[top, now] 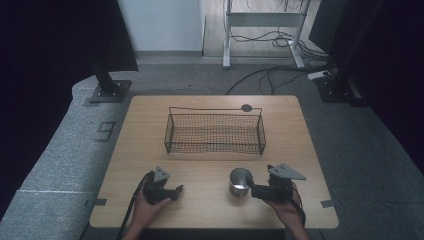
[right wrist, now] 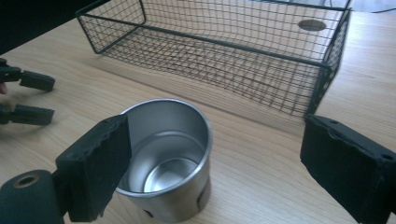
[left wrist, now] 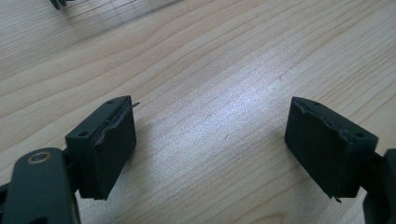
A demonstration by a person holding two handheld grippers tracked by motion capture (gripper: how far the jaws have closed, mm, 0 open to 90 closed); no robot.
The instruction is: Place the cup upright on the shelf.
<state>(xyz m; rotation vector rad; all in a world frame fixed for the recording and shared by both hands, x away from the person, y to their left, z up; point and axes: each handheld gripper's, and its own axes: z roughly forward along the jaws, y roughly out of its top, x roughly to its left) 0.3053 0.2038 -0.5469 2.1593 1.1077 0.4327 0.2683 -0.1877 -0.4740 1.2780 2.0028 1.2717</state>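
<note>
An empty steel cup (top: pixel 240 181) stands upright on the wooden table (top: pixel 210 167), in front of an empty black wire basket (top: pixel 214 150). My right gripper (top: pixel 253 191) is just right of the cup, held low and pointing left at it. In the right gripper view it (right wrist: pixel 217 128) is open, and the cup (right wrist: pixel 173 154) stands partly between the jaws, close to the left pad (right wrist: pixel 100 163) and far from the other. The basket (right wrist: pixel 224 51) lies beyond. My left gripper (top: pixel 178 190) rests near the table's front left, open (left wrist: pixel 210 149) over bare wood.
A dark round grommet (top: pixel 246 107) sits in the tabletop behind the basket. Beyond the table are black stand bases (top: pixel 107 90) on grey carpet, a desk frame and loose cables (top: pixel 280 40). My left gripper's fingers (right wrist: pixel 28 98) show at the left of the right gripper view.
</note>
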